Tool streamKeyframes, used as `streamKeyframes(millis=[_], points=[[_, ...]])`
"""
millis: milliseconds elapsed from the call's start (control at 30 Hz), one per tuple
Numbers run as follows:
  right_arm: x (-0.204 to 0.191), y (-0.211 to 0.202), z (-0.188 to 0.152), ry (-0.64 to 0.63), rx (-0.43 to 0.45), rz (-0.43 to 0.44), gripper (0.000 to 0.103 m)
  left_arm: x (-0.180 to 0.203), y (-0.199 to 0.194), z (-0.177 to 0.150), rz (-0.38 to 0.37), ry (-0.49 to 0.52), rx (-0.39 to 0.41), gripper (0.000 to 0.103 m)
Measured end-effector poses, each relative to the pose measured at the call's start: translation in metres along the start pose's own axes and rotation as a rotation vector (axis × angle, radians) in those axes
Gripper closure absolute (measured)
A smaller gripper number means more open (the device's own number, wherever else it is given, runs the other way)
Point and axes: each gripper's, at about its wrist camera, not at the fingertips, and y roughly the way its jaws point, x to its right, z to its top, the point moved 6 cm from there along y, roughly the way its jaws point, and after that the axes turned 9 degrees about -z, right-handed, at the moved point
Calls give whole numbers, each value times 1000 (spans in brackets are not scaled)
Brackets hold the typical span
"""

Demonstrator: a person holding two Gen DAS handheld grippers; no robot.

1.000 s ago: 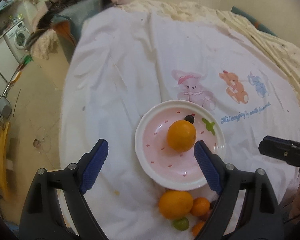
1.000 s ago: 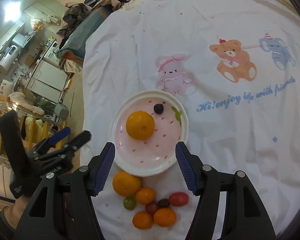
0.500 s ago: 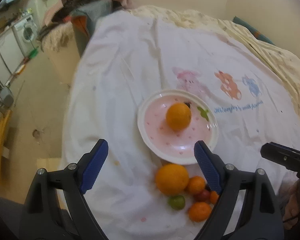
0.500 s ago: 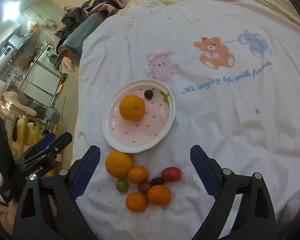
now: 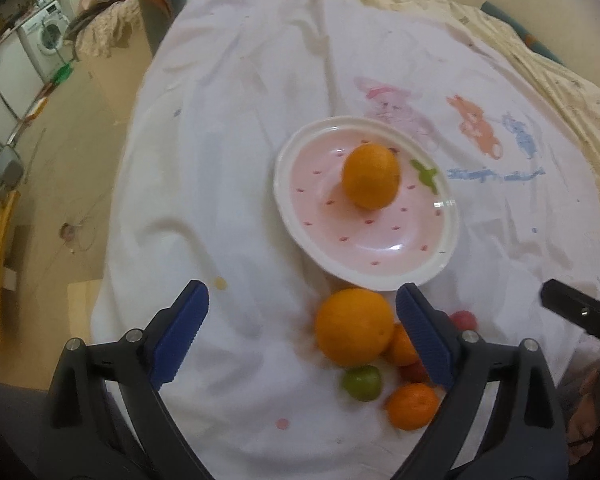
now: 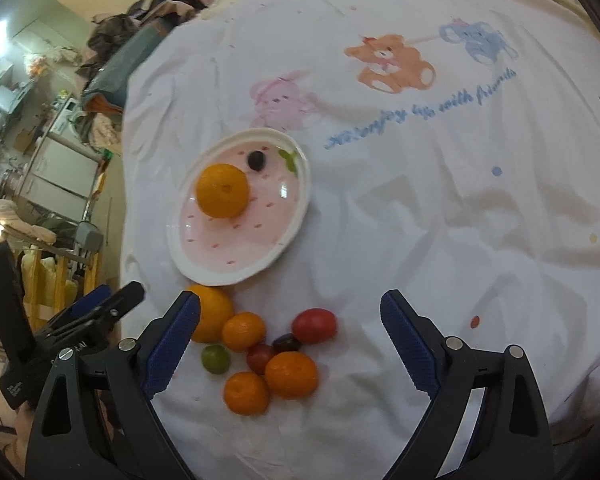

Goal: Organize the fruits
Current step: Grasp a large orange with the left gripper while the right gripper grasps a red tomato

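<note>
Left gripper (image 5: 302, 334) and right gripper (image 6: 290, 338) both gaped wide, empty. Plate (image 6: 290, 222) held orange (image 6: 222, 190), grape (image 6: 256, 160); fruit pile (image 6: 268, 350) lay just beside plate's near rim; bare cloth (image 6: 440, 220) right of plate.

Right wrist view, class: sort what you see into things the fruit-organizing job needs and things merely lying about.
Belongs to the job:
pink plate
orange on the plate
dark grape
loose fruit pile
right gripper
left gripper

Just lying about:
printed cloth
clothes heap
</note>
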Motion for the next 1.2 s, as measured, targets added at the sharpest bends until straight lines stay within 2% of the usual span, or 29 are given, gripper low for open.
streamKeyframes(millis=[200,367,567,600,633,700,733,767,967,1100,1133,1200], points=[[2,10,0,11,-20,-6,9,-7,16,-9,-21,-43,-56,10],[5,20,-2,10,-41,-14,9,4,34,-19,-80,-42,-123,10],[12,23,-1,24,-48,-13,9,13,65,-34,-127,-75,-243,11],[14,24,-2,27,-50,-17,9,14,70,-36,-148,-90,-260,13],[15,24,-2,31,-52,-18,9,14,76,-39,-163,-110,-281,19],[17,23,-1,39,-52,-12,9,12,79,-39,-182,-147,-273,24],[17,23,-1,41,-52,-12,9,12,80,-39,-173,-151,-268,35],[17,23,-1,42,-52,-12,9,16,80,-40,-211,-141,-272,45],[15,25,1,38,-63,-1,9,21,72,-41,-194,-89,-278,48],[10,35,-7,35,-125,44,9,16,50,-40,-184,-81,-226,48],[10,39,-9,32,-145,48,10,13,45,-39,-190,-87,-216,48],[8,47,-15,29,-177,53,19,10,38,-35,-185,-92,-202,48]])
